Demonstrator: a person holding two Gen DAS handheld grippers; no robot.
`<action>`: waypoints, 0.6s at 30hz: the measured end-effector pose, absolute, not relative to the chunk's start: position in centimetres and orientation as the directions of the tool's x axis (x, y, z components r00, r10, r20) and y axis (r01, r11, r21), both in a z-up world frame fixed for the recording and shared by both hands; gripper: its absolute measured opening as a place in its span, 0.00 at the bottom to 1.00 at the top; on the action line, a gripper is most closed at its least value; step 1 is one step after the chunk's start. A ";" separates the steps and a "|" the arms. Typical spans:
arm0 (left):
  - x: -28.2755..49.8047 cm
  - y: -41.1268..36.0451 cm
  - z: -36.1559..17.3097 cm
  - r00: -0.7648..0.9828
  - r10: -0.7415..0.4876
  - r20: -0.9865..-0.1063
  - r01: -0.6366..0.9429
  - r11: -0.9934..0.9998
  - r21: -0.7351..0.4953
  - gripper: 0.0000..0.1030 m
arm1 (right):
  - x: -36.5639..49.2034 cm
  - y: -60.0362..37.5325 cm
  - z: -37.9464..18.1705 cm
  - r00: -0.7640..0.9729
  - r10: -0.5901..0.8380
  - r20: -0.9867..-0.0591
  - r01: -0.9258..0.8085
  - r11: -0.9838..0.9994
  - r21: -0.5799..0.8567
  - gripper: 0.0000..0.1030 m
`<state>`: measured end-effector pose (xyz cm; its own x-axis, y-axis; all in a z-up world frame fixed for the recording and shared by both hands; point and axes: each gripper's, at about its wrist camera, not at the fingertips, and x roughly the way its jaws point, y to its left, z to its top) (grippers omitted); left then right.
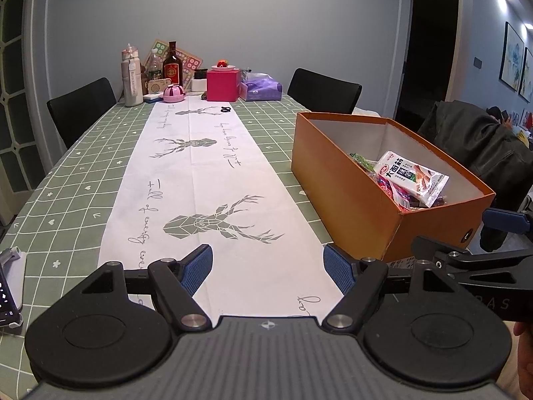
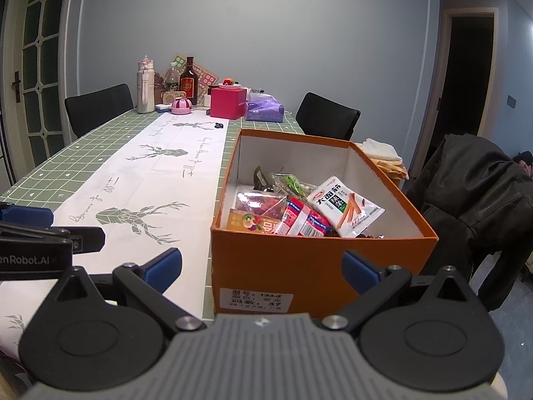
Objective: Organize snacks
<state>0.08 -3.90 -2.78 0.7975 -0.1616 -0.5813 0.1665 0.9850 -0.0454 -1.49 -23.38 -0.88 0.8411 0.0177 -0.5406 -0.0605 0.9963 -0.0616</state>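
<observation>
Right wrist view looks over the right claw (image 2: 261, 268), whose blue fingers stand wide apart with nothing between them, straight at the short end of the orange box (image 2: 299, 266) that sits near the desk's right edge. Inside the box lie the snacks: a white packet with Chinese lettering (image 2: 344, 210) on top toward the near right corner, a red-and-white packet (image 2: 301, 221) beside it, an orange-yellow carton (image 2: 248, 221) against the near wall, a clear bag of red pieces (image 2: 260, 203), and green wrappers (image 2: 289, 181) further back. In the left wrist view the left claw (image 1: 268, 268) is likewise spread wide and empty, hanging over the white deer-print runner (image 1: 206, 180) down the middle of the desk (image 1: 66, 200), with the box to its right. No loose snack shows on the cloth between the claws and the far end, where bottles (image 1: 171, 65), a pink box (image 1: 223, 85) and a purple tissue pack (image 1: 261, 90) crowd the far edge. Judged from this, the gathering appears essentially finished; what may remain is tidying the packets inside the box, or nothing at all, though the near edge of the desk is hidden by the claw bodies.
</observation>
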 end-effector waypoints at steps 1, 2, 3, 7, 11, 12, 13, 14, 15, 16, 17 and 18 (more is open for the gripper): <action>0.1 -3.9 -2.8 0.797 -0.161 -0.582 0.166 0.985 -0.045 0.86 | -1.5 -23.4 -0.9 0.841 0.019 -0.541 -0.061 0.996 -0.061 0.97; 0.1 -3.9 -2.8 0.797 -0.160 -0.583 0.165 0.985 -0.045 0.86 | -1.5 -23.4 -0.9 0.840 0.020 -0.542 -0.062 0.996 -0.060 0.97; 0.1 -3.9 -2.8 0.797 -0.159 -0.583 0.165 0.985 -0.044 0.86 | -1.5 -23.4 -0.9 0.840 0.021 -0.542 -0.064 0.996 -0.061 0.97; 0.1 -3.9 -2.8 0.798 -0.159 -0.581 0.164 0.985 -0.044 0.86 | -1.6 -23.3 -0.9 0.841 0.022 -0.541 -0.065 0.996 -0.061 0.97; 0.1 -3.9 -2.8 0.798 -0.159 -0.581 0.164 0.985 -0.044 0.86 | -1.5 -23.3 -0.9 0.841 0.022 -0.541 -0.066 0.996 -0.061 0.97; 0.1 -3.9 -2.7 0.798 -0.158 -0.581 0.164 0.986 -0.043 0.86 | -1.5 -23.3 -0.9 0.841 0.022 -0.541 -0.065 0.996 -0.061 0.97; 0.0 -3.9 -2.7 0.798 -0.157 -0.581 0.164 0.986 -0.042 0.86 | -1.6 -23.3 -0.9 0.840 0.023 -0.542 -0.066 0.996 -0.060 0.97; 0.0 -3.9 -2.7 0.798 -0.157 -0.581 0.164 0.986 -0.041 0.86 | -1.6 -23.3 -0.9 0.840 0.024 -0.542 -0.067 0.996 -0.059 0.97; 0.0 -3.9 -2.7 0.798 -0.157 -0.582 0.164 0.986 -0.042 0.86 | -1.6 -23.3 -0.9 0.839 0.025 -0.543 -0.068 0.996 -0.058 0.97; 0.0 -3.9 -2.7 0.798 -0.157 -0.582 0.164 0.986 -0.042 0.86 | -1.6 -23.3 -0.9 0.838 0.026 -0.544 -0.069 0.996 -0.058 0.97; 0.0 -3.9 -2.7 0.798 -0.157 -0.582 0.163 0.986 -0.042 0.86 | -1.6 -23.2 -0.9 0.838 0.026 -0.545 -0.069 0.996 -0.058 0.97; 0.0 -3.9 -2.7 0.798 -0.156 -0.582 0.163 0.986 -0.042 0.86 | -1.7 -23.2 -0.8 0.837 0.028 -0.546 -0.070 0.996 -0.057 0.97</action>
